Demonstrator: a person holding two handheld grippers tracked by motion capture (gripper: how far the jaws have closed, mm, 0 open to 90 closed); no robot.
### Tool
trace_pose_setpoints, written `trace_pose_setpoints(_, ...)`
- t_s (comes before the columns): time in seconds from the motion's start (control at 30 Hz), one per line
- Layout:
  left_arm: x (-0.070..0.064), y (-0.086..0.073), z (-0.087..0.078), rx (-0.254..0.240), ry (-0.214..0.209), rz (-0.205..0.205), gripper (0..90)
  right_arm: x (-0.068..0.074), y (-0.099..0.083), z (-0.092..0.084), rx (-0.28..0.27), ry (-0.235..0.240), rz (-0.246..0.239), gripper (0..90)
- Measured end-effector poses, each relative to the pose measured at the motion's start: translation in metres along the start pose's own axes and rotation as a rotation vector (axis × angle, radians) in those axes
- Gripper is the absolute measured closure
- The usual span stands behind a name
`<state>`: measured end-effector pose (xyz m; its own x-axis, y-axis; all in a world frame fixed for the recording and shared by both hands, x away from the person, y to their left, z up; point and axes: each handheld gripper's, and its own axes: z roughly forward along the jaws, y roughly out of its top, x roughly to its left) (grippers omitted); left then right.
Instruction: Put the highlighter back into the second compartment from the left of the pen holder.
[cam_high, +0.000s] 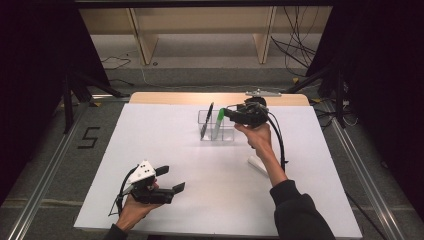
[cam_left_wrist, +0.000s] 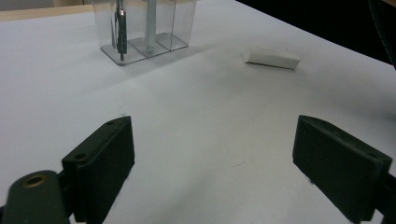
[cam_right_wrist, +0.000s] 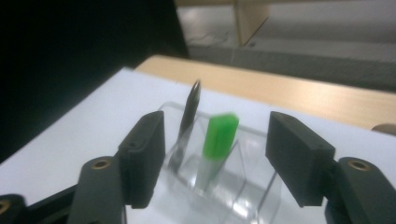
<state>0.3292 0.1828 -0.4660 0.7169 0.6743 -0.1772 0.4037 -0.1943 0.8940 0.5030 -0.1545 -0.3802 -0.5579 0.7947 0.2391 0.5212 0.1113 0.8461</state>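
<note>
A clear plastic holder (cam_high: 224, 134) with compartments stands on the white table at the far middle. A black pen (cam_high: 207, 120) leans in its left compartment, and a marker with a green cap (cam_high: 219, 120) stands in the one beside it. My right gripper (cam_high: 227, 112) hovers just right of the marker's cap and points left at it. In the right gripper view its jaws stand open on either side of the green cap (cam_right_wrist: 222, 130), and the pads are clear of it. My left gripper (cam_high: 171, 179) rests open near the table's front left, with nothing between its jaws.
A white eraser (cam_high: 257, 164) lies on the table right of centre, under my right forearm, and shows as the eraser (cam_left_wrist: 272, 58) in the left gripper view. The table's wooden far edge (cam_high: 200, 97) runs behind the holder. Cables and shelf legs stand on the floor beyond.
</note>
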Motion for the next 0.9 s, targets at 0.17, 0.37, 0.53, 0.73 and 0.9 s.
trace_pose_setpoints(0.17, 0.0, 0.0, 0.0, -0.008, -0.005, -0.007, 12.4, -0.001, -0.005, -0.017, 0.057, 0.013, -0.056, 34.7)
trace_pose_setpoints(0.37, 0.001, 0.0, 0.0, -0.015, -0.008, -0.018, 12.3, 0.003, -0.015, -0.029, 0.101, 0.025, -0.098, 33.6)
trace_pose_setpoints(0.53, 0.001, 0.0, -0.001, -0.018, -0.01, -0.021, 12.2, 0.003, -0.023, -0.036, 0.127, 0.028, -0.126, 32.6)
trace_pose_setpoints(0.73, 0.002, 0.001, -0.001, -0.021, -0.014, -0.024, 12.2, 0.0, -0.03, -0.046, 0.141, 0.037, -0.128, 31.5)
trace_pose_setpoints(0.9, 0.003, 0.001, -0.002, -0.026, -0.013, -0.028, 12.2, -0.001, -0.036, -0.055, 0.126, 0.046, -0.113, 30.9)
